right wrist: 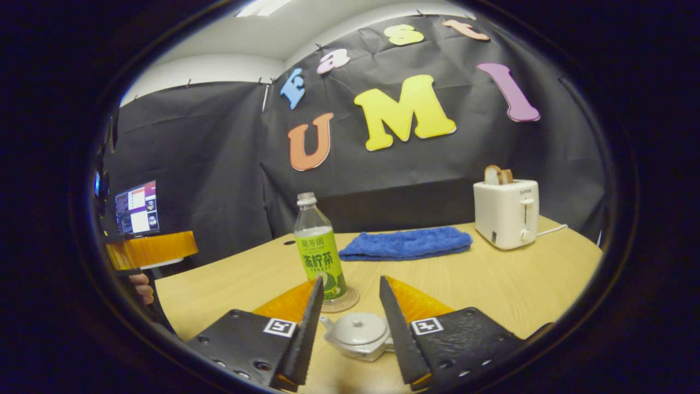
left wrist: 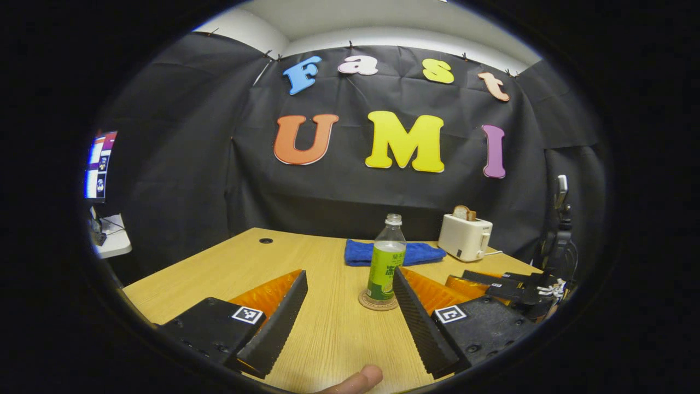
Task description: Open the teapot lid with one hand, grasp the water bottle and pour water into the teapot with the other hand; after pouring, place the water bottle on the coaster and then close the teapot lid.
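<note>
The table carries everything. The left gripper has its fingers wide apart and holds nothing; the water bottle stands upright on the coaster just beyond them, near the right finger. The right gripper is also spread open and empty, with the teapot, lid on, between its fingers.

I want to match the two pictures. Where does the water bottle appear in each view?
Left gripper view: the water bottle stands just right of centre, on the coaster.
Right gripper view: the bottle stands left of centre, above the teapot.
Shared landmark: the blue towel behind it.
</note>
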A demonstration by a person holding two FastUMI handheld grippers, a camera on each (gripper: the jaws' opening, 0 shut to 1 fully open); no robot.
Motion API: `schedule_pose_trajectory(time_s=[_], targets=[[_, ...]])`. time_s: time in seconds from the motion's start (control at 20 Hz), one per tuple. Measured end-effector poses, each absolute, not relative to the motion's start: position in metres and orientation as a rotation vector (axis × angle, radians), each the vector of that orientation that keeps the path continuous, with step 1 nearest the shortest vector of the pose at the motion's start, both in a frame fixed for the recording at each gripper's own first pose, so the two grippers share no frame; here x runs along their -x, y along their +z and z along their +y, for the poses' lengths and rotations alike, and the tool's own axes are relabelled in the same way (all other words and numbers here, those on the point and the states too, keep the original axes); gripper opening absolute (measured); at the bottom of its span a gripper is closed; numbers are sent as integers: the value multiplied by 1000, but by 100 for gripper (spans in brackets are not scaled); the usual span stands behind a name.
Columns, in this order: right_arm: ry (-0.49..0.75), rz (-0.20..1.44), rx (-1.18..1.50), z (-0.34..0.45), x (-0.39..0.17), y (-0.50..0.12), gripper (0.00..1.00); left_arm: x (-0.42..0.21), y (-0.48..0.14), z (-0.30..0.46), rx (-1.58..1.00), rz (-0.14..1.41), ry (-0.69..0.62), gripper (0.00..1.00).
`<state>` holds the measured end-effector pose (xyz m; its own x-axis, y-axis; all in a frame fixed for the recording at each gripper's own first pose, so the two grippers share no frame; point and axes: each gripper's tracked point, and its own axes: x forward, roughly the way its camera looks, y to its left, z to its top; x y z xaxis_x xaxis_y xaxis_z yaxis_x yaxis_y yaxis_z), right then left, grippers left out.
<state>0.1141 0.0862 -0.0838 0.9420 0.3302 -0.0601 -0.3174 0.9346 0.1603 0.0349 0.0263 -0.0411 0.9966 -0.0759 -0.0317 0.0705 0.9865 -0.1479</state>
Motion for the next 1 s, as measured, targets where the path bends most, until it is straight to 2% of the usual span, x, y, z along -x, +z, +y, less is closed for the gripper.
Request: schedule_pose_trajectory(time_s=[0.05, 0.1, 0.15, 0.25, 0.6, 0.65, 0.75, 0.8, 0.85, 0.9, 0.95, 1.0], targets=[[324, 67, -140, 84, -108, -71, 72, -30, -41, 23, 150, 30, -92, 100], [319, 52, -136, 82, -100, -60, 82, -27, -34, 16, 147, 22, -108, 98], [306, 38, -136, 78, -90, -46, 88, -24, -32, 17, 134, 22, -101, 98], [268, 11, -150, 68, -71, -18, 95, -19, -19, 24, 102, -10, -90, 98], [64, 18, -58, 0, -6, 7, 95, -2, 8, 21, 3, -96, -57, 98], [43, 15, -50, -10, 1, 7, 90, 0, 7, 17, 2, -92, -62, 98], [29, 6, -74, -23, 14, 3, 95, 3, 7, 7, 6, -85, -85, 98], [24, 3, -99, -27, 14, 3, 95, 3, 5, 2, 5, -81, -94, 98], [11, 18, -110, -34, 14, 0, 90, 3, 4, -1, 7, -75, -98, 98], [-4, 5, -120, -39, 14, 3, 95, 3, 1, -5, 12, -67, -107, 98], [-25, 4, -116, -45, 12, 3, 95, 3, -1, -10, 14, -59, -120, 98], [-35, 6, -98, -47, 12, 1, 90, 3, -4, -15, 8, -50, -130, 98]])
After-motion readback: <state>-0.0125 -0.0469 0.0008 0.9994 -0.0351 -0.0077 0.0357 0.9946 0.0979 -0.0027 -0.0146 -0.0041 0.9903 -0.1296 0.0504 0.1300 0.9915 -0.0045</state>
